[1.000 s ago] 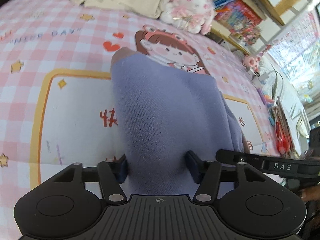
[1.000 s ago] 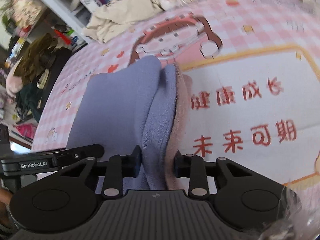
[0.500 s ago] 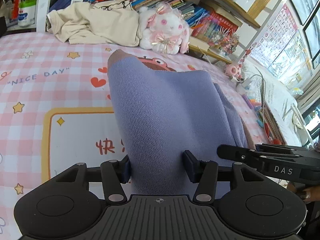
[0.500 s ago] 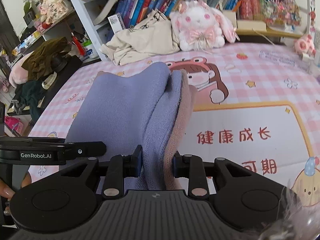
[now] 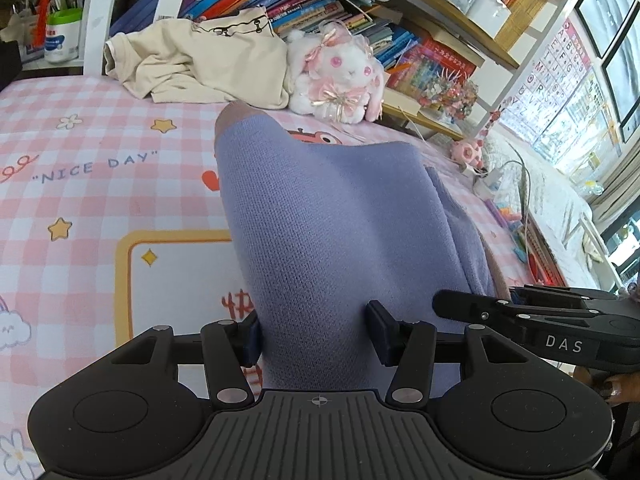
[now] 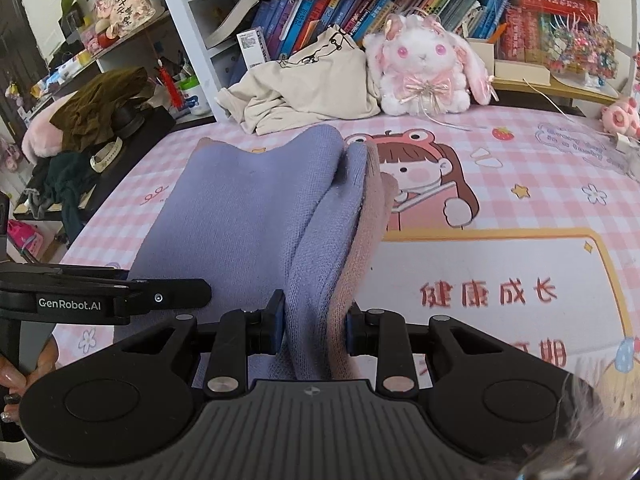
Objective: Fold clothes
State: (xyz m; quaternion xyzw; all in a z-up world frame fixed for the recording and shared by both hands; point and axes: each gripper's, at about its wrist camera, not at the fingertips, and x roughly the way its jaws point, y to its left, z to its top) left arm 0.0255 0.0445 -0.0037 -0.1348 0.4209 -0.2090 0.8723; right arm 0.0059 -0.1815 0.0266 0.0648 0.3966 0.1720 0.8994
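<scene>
A folded lavender knit garment with a pinkish-brown edge is held up above the pink checked bed sheet. My left gripper is shut on its near left edge. My right gripper is shut on the bunched right edge of the same garment, where lavender and pink-brown layers stack between the fingers. Each gripper shows at the side of the other's view. The garment's underside is hidden.
A crumpled cream garment and a white-pink plush rabbit lie at the bed's far edge against bookshelves. A dark side table with clothes stands left. Small toys and cables lie on the right.
Both grippers have lifted and tilted up with the garment: the views rose from the sheet to the bookshelves, and the garment now hangs higher over the bed.
</scene>
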